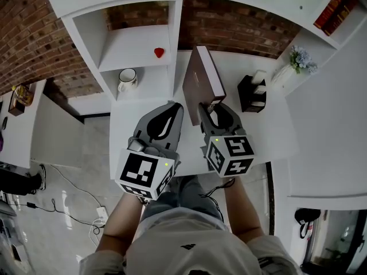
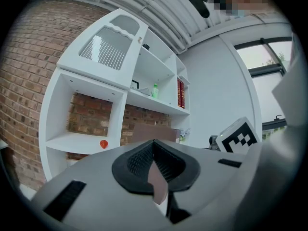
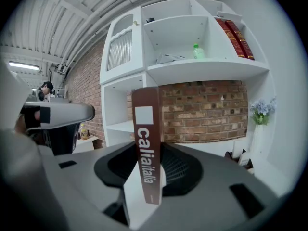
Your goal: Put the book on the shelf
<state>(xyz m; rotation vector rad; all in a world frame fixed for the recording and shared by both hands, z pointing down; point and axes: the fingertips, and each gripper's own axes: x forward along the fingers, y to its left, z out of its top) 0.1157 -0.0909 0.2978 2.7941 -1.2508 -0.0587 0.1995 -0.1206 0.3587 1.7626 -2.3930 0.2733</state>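
- Right gripper view is showing the brown book [image 3: 146, 143] standing upright, spine towards the camera. Is the right gripper [image 1: 211, 107] actually gripping it?
- It is clamping it. Both pads are pressing on the covers at the book's lower end, and most of the volume is rising free above the jaws, over the white bench [image 1: 261, 139] and in front of the white shelf unit [image 1: 135, 47].
- And the left gripper [image 1: 176, 106]?
- Its jaws are sitting drawn together beside the book's lower corner, carrying nothing I can name. I cannot tell whether it is touching the cover.
- How is the book going to handle?
- I am judging it as a stiff hardback, fairly heavy, with smooth covers that are probably sliding easily. Held by one end, it is likely wanting to pivot in the pads.
- So where is the better hold?
- I am thinking nearer the middle, flat across both boards, or with the left gripper steadying the free end while the book is going onto the shelf.
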